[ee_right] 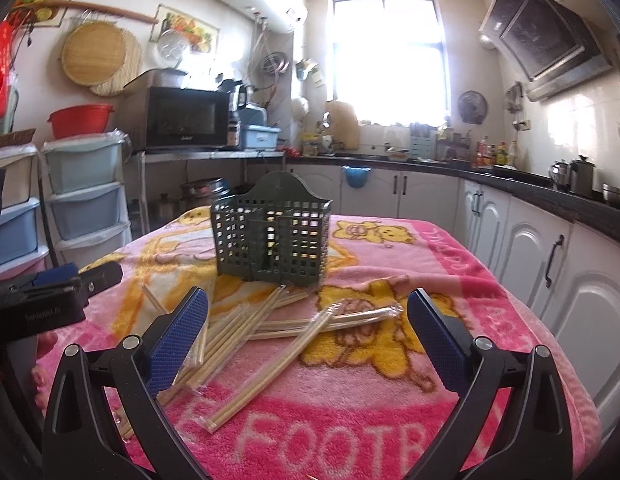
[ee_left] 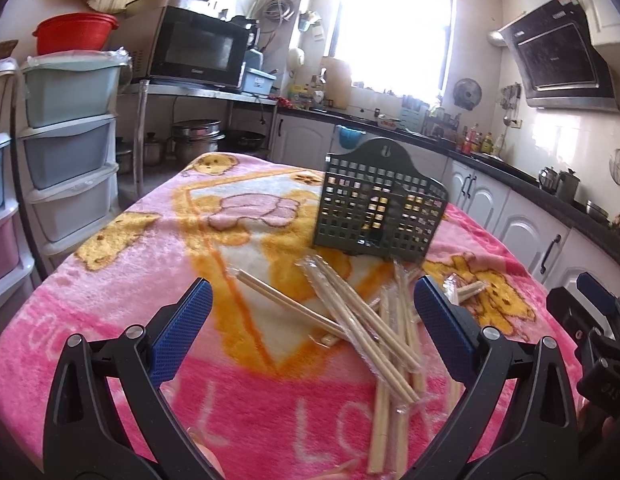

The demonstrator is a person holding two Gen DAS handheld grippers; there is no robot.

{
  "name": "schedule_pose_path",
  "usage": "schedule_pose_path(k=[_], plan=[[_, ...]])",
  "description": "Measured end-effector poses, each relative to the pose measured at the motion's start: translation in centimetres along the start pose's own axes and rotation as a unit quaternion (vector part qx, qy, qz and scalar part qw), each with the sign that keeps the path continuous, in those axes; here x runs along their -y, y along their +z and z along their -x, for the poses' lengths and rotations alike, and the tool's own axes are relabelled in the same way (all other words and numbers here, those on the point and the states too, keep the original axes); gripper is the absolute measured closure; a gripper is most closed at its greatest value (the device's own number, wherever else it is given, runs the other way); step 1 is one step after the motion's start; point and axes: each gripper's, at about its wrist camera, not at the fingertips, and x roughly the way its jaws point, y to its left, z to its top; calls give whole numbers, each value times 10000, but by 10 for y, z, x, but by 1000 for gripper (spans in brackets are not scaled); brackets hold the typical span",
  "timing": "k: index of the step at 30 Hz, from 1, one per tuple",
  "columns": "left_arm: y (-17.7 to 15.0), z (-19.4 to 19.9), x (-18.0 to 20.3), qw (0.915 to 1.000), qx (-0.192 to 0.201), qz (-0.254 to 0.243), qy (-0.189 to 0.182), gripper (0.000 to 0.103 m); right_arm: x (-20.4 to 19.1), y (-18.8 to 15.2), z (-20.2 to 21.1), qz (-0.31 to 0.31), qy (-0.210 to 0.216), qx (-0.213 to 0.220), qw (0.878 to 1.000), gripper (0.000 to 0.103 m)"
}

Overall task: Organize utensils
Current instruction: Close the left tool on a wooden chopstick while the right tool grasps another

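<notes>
Chopsticks [ee_right: 269, 332] before basket [ee_right: 271, 236]; both on blanket [ee_right: 390, 420]

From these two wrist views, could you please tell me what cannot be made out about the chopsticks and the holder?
- Chopstick pile: left wrist view, near ends cut off by the bottom edge; the count is unclear because the pairs overlap.
- Holder: both views, the inside floor is hidden by its grid walls; window glare shines through.
- Pile's left part: right wrist view, hidden behind the right gripper's finger.

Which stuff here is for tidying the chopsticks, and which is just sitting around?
For the job:
chopsticks
green basket
left gripper
right gripper

Just around:
pink blanket
microwave
red tub
drawers
</notes>
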Motion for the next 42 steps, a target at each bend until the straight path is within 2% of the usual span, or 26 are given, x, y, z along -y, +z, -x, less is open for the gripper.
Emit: schedule_pose_path(k=[5,11,16,24,26,30,35,36,38,42], plan=[[9,-7,-20,9995,-110,279,-102,10,-3,11,-14,-2,245,-154,9996,6],[23,-17,-29,9991,-219,348,-111,10,-8,22,-30,61,449,-322,9985,6],[33,-32,-35,9973,-406,500,-354,10,-5,30,-49,99,497,-517,9974,6],[42,-70,-43,9909,-974,772,-512,10,15,39,-86,-81,383,-967,9945,6],[42,-84,-47,9889,-1181,800,-426,10,20,39,-97,-106,312,-1145,9929,6],[39,-104,-57,9828,-1490,1006,-432,10,40,32,-132,-270,229,-1759,9838,6],[30,-126,-72,9686,-1912,1482,-571,11,57,21,-163,-576,367,-2345,9697,7],[28,-129,-74,9667,-1966,1539,-558,11,60,18,-169,-644,373,-2443,9668,11],[25,-135,-76,9639,-2046,1601,-588,16,64,14,-179,-736,459,-2611,9614,17],[17,-146,-80,9549,-2280,1806,-600,35,67,7,-196,-842,561,-2953,9500,27]])
